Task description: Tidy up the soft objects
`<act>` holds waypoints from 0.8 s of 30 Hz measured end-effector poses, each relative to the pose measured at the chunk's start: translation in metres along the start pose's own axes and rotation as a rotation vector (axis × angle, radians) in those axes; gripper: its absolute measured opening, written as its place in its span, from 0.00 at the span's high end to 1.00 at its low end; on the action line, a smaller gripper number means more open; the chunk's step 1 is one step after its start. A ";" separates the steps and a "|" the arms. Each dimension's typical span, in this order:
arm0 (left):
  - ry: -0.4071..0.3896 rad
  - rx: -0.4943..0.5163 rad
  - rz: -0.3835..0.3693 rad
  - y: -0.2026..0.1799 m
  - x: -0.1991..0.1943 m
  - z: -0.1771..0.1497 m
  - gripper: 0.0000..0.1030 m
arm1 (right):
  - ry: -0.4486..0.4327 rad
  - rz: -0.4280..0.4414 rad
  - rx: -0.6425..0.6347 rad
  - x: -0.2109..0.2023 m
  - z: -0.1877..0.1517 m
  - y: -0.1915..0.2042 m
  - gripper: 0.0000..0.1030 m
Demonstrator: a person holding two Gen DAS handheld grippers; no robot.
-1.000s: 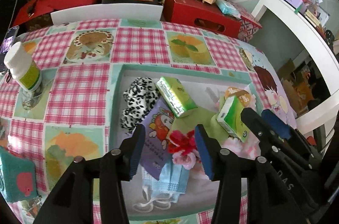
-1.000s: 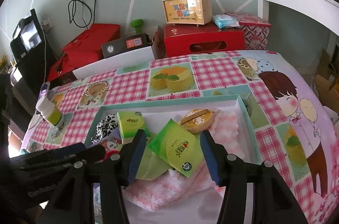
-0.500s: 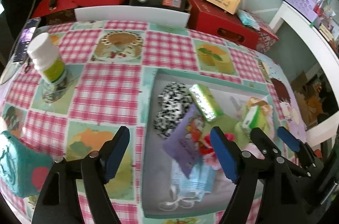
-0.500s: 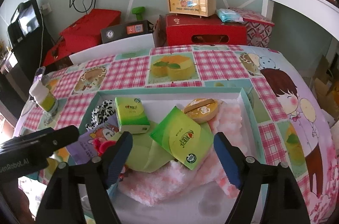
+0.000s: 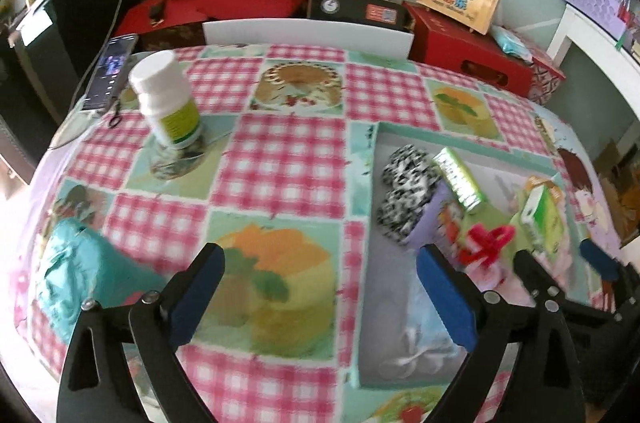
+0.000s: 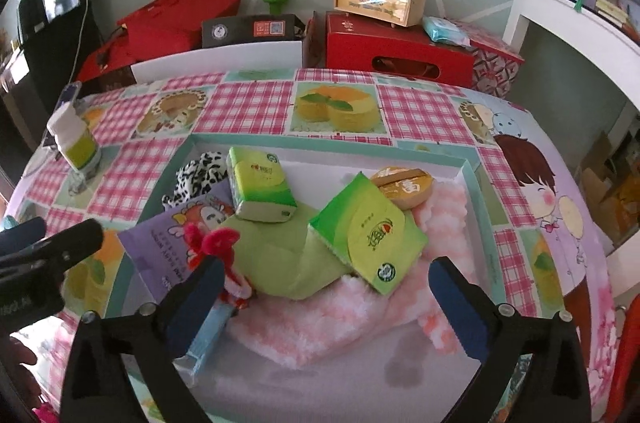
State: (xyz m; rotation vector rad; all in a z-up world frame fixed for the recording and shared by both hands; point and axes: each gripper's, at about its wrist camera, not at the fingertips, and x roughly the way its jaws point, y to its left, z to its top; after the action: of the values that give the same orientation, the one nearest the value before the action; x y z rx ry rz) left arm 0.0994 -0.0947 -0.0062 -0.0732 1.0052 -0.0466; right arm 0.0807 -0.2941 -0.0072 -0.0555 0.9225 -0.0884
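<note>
Both claws wide apart, empty. L claw over worktop, aimed toward teal cloth outside tray. R claw above tray pile. Step, prob.: fetch stray cloth. Next: reach left, clamp on it, carry into tray.

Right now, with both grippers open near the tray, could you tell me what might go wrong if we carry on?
1. The left gripper hangs over the tablecloth between the teal soft item and the tray; a wide sweep might tip the upright white bottle.
2. In the tray, the green tissue pack leans on the green cloth and pink fluffy towel; the right gripper pulling either could dislodge it.
</note>
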 end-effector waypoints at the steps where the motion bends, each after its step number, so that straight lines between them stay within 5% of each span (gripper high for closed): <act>1: -0.002 0.005 0.012 0.002 -0.002 -0.003 0.06 | 0.004 -0.003 -0.002 -0.002 -0.001 0.001 0.00; 12: -0.037 0.034 0.098 0.021 -0.035 -0.026 0.06 | 0.033 -0.006 -0.015 -0.026 -0.026 0.003 0.00; 18: 0.008 -0.002 0.089 0.033 -0.043 -0.040 0.06 | 0.062 0.011 -0.009 -0.041 -0.042 0.005 0.00; 24: 0.037 0.011 0.183 0.042 -0.055 -0.049 0.06 | 0.089 0.013 -0.036 -0.053 -0.054 0.015 0.00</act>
State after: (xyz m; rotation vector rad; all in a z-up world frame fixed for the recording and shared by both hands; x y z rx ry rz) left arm 0.0287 -0.0510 0.0106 0.0298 1.0448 0.1140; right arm 0.0068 -0.2742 0.0014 -0.0793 1.0135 -0.0622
